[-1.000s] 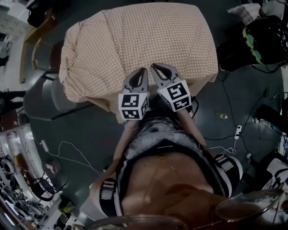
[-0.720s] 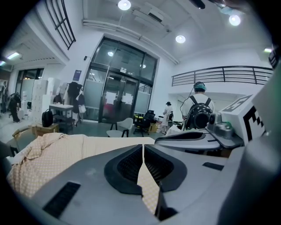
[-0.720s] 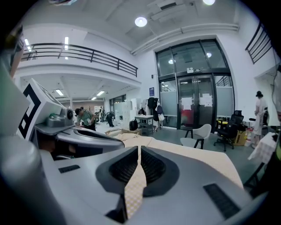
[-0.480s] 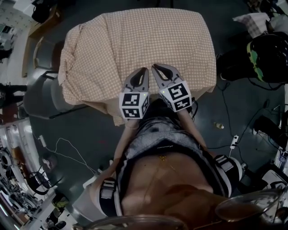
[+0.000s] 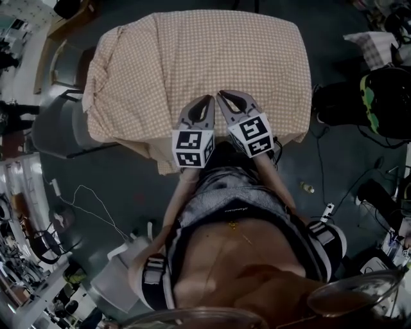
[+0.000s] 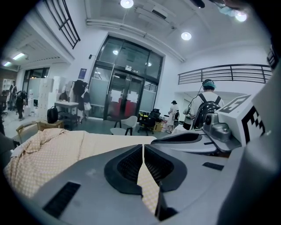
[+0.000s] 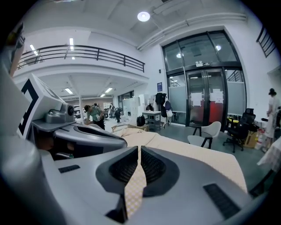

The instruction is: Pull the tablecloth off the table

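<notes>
Zero cloth off yet. Grip step looks done: left claw [image 5: 207, 101] and right claw [image 5: 221, 96] both closed tight on a pinch of tablecloth [image 5: 192, 58], near edge, centre of head frame. Remaining: the entire pull, with cloth spread over whole counter, hidden beneath. Head view only: full spread, bunching upper left. Claw views only: checked strip nipped between pads [image 6: 129, 165], glass doors [image 6: 125, 88] behind.

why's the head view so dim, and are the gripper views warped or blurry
Head view: dim, the floor very dark, yet checks on the tablecloth stay sharp; a blurred rim smears the bottom edge. Left gripper view: bright, fisheye with black corners, a ceiling lamp glaring. Right gripper view: same fisheye bend, the railing bowed.
</notes>
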The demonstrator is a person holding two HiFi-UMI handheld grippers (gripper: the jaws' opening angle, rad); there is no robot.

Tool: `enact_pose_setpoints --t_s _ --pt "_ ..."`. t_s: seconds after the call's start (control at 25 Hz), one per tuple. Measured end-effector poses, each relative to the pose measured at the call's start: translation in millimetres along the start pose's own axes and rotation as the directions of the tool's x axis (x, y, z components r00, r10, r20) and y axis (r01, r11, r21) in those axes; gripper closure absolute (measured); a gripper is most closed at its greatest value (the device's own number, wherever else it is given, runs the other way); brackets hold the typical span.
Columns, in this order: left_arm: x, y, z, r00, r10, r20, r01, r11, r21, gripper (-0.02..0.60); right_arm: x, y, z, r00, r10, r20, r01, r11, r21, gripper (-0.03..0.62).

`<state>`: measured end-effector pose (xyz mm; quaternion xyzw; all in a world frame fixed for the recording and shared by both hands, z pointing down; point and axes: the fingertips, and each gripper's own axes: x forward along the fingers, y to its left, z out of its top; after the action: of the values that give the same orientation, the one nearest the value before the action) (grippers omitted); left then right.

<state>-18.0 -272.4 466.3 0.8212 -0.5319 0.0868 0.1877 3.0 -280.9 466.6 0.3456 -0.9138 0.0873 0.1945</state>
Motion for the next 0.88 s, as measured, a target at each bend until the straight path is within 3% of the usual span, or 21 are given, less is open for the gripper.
enact_pose_setpoints --t_s 0.24,0.56,0.88 --pt "8 20 -4 1.000 -0.003 -0.021 0.003 1.000 -0.008 0.563 23 0 -7 0.999 0.006 -0.039 -0.006 1.000 -0.003 0.520" --pt "22 61 5 0.995 -0.074 -0.070 0.076 0.997 0.034 0.563 60 -3 9 0.996 -0.078 -0.051 0.082 0.995 0.062 0.520" --pt "30 75 0 0.985 -0.128 -0.119 0.134 0.990 0.048 0.563 74 -4 9 0.989 -0.132 -0.070 0.138 0.985 0.102 0.520"
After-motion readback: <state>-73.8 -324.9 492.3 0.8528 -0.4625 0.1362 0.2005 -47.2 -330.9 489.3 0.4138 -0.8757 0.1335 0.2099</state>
